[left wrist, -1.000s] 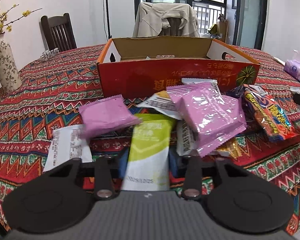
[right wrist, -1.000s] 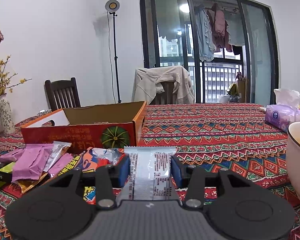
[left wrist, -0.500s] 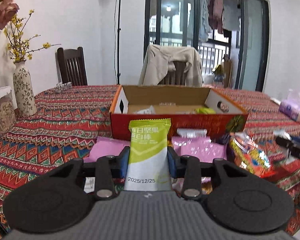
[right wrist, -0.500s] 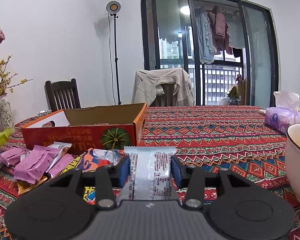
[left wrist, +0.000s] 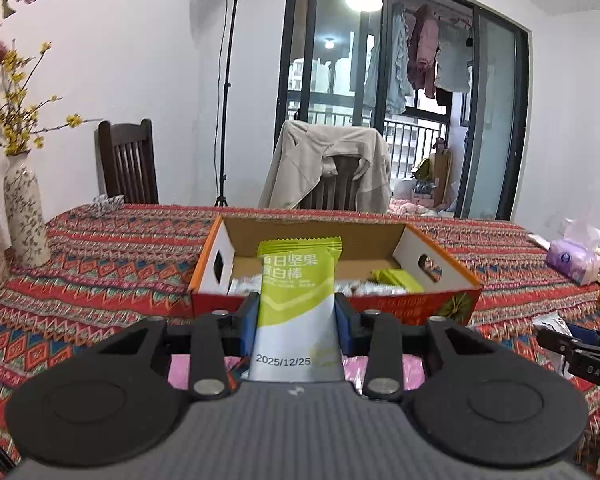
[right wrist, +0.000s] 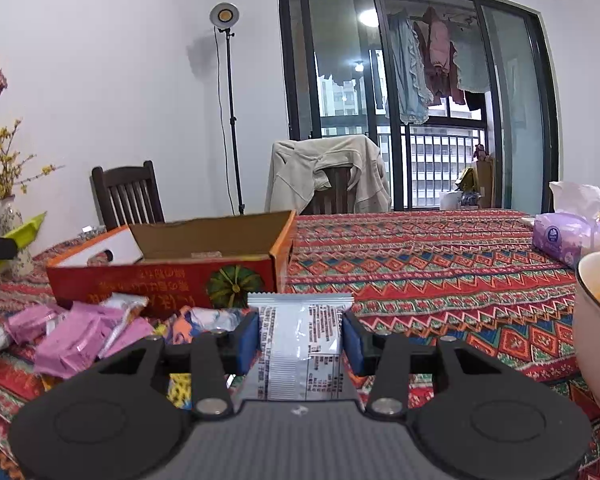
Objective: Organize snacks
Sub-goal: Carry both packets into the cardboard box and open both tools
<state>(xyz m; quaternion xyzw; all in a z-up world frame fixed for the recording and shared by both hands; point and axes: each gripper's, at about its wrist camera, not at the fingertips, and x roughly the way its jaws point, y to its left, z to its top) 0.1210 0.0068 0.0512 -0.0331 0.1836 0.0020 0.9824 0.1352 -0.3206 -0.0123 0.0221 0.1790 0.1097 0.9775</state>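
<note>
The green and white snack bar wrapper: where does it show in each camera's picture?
Left wrist view: green and white snack bar wrapper at centre, upright in the left claw.
Right wrist view: far left edge, tilted.
Shared landmark: red cardboard box.

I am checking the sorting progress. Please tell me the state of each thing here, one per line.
Left gripper: jaws shut on the green snack bar, held upright in front of the box.
Right gripper: jaws shut on the silver snack packet.
Cardboard box: open on top, some snacks inside.
Pink packets: loose on the tablecloth, outside the box.
Bowl: upright, holding something orange.
</note>
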